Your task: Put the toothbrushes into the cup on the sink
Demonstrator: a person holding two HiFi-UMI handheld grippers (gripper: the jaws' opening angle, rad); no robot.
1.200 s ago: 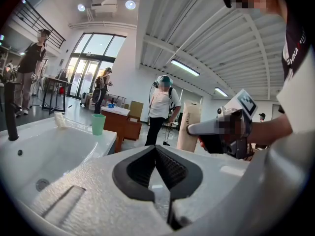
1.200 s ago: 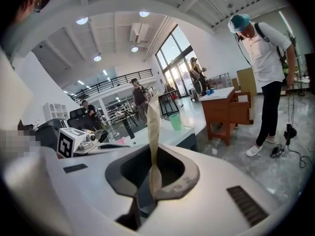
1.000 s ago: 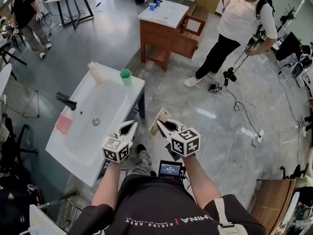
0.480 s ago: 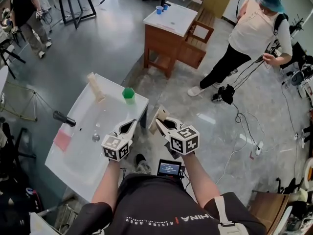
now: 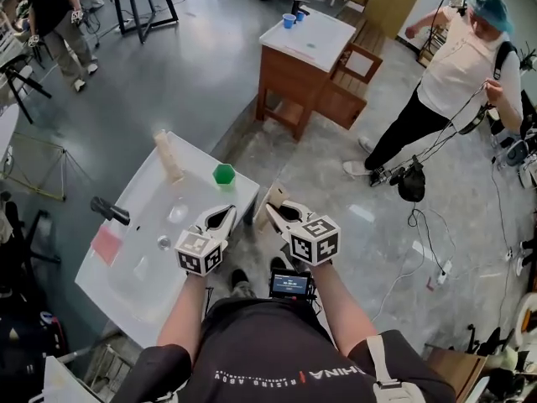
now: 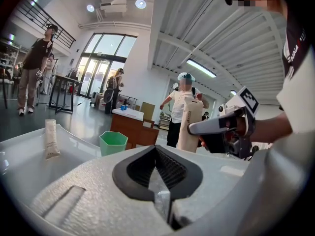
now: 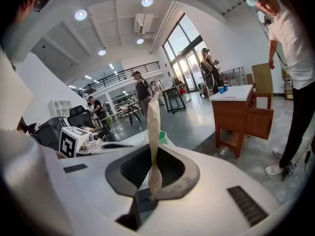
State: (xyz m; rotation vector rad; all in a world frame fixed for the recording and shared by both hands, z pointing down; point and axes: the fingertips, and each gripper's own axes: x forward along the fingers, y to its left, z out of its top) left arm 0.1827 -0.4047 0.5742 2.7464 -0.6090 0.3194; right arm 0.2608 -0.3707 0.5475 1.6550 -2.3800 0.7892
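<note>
Two handheld grippers at a white sink (image 5: 134, 269), head view with both gripper views. Left gripper (image 5: 225, 215) hovers over the sink's right edge; its jaws are closed tip to tip, with nothing between them (image 6: 156, 149). Right gripper (image 5: 273, 213) is just off the sink's right edge, over the floor, clenched on a wrapped toothbrush (image 5: 273, 197); this flat beige paper packet rises upright from between the pads (image 7: 153, 127). Green cup (image 5: 223, 174) stands on the sink's far right corner, apart from both grippers. Second wrapped toothbrush (image 5: 168, 155) is on the sink's far rim, left of the cup; whether it stands or lies cannot be told. Black faucet (image 5: 109, 211) sits on the sink's left side, with a pink pad (image 5: 106, 243) on the same rim, nearer the wearer. Beyond the sink's far corner is a wooden cabinet (image 5: 304, 67), and right of that a standing person (image 5: 453, 74)
</note>
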